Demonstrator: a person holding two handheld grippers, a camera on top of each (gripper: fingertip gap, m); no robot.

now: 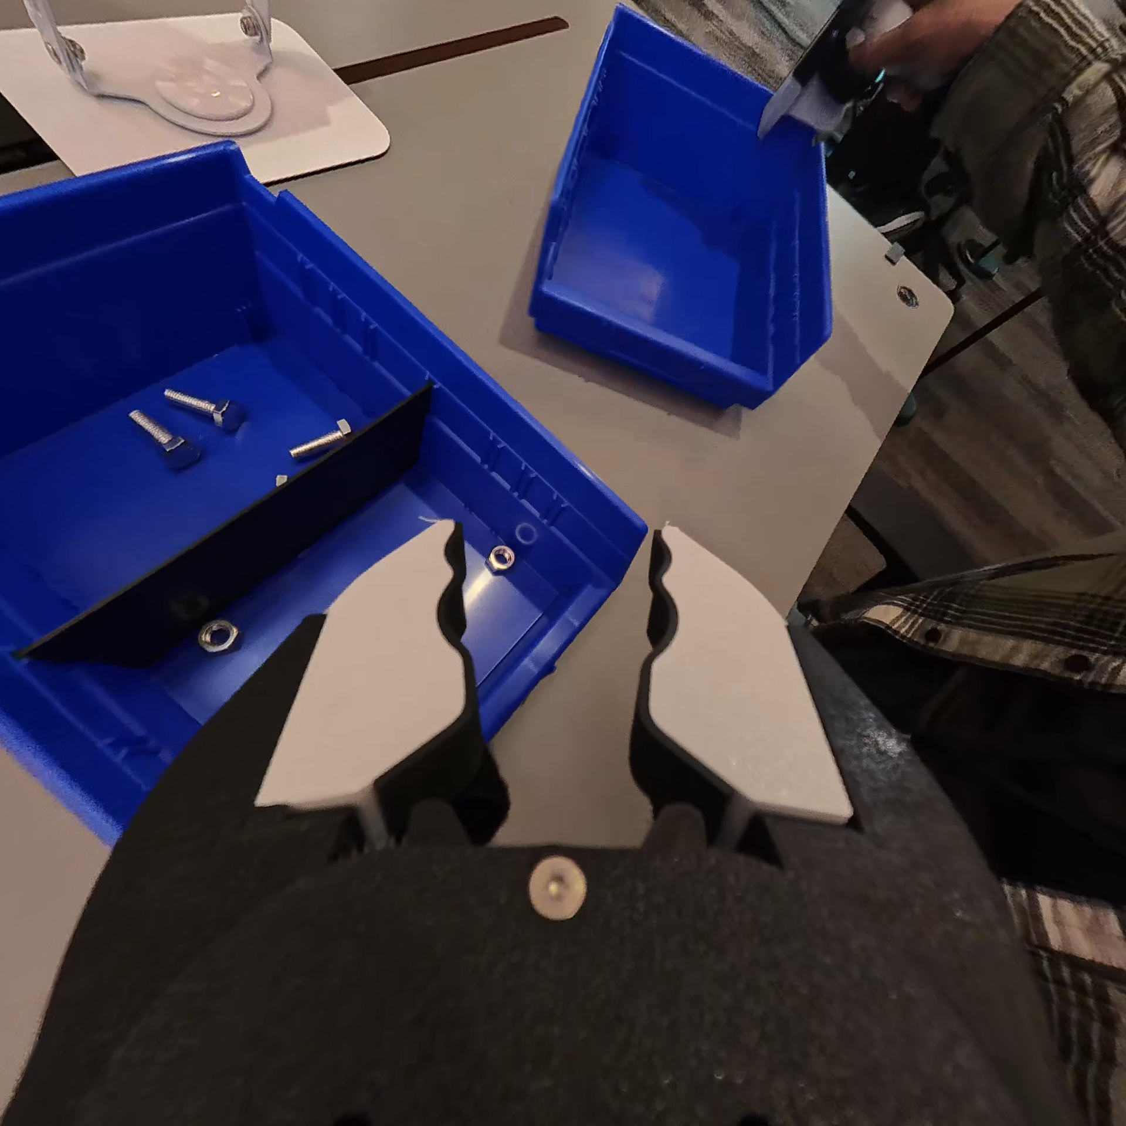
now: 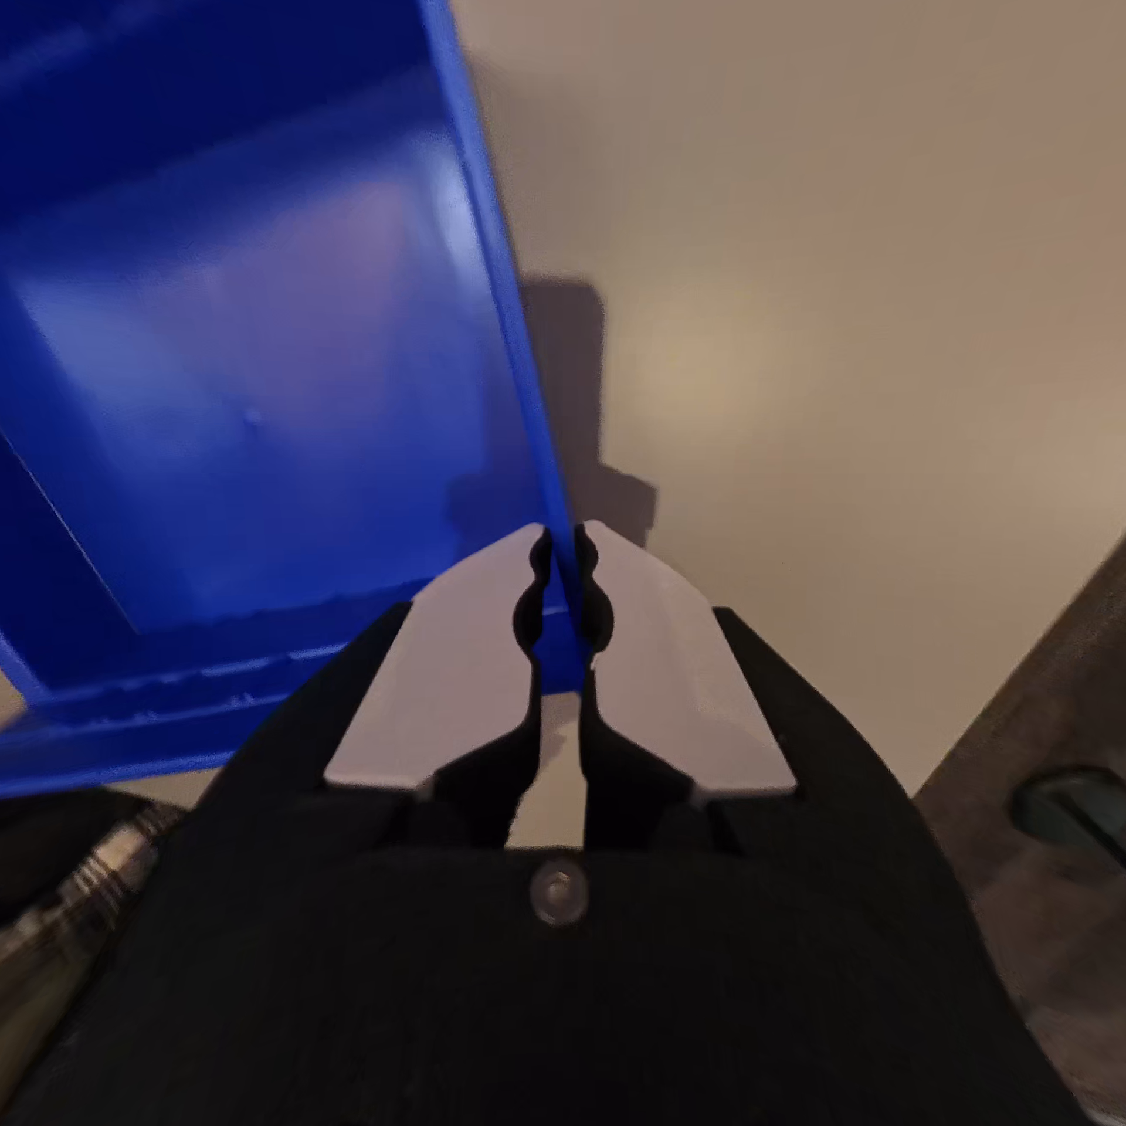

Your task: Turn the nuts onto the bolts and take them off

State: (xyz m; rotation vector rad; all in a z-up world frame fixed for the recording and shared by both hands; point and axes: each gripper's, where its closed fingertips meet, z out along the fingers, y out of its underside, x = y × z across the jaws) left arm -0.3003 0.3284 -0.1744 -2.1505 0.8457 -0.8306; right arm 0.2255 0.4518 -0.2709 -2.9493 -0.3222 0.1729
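Bolts (image 1: 183,426) and nuts (image 1: 217,636) lie sorted by a divider (image 1: 244,536); left gripper (image 1: 554,536) gapes empty, right gripper (image 2: 563,536) pinches the empty bin's wall (image 2: 487,244), likely repositioning it.

We see two blue bins (image 1: 317,292) (image 1: 786,292), a black divider (image 1: 244,542), silver bolts (image 1: 204,405) and nuts (image 1: 218,635), a grey table (image 1: 463,183), a white mat (image 1: 341,131) and a plaid shirt (image 1: 1066,183).
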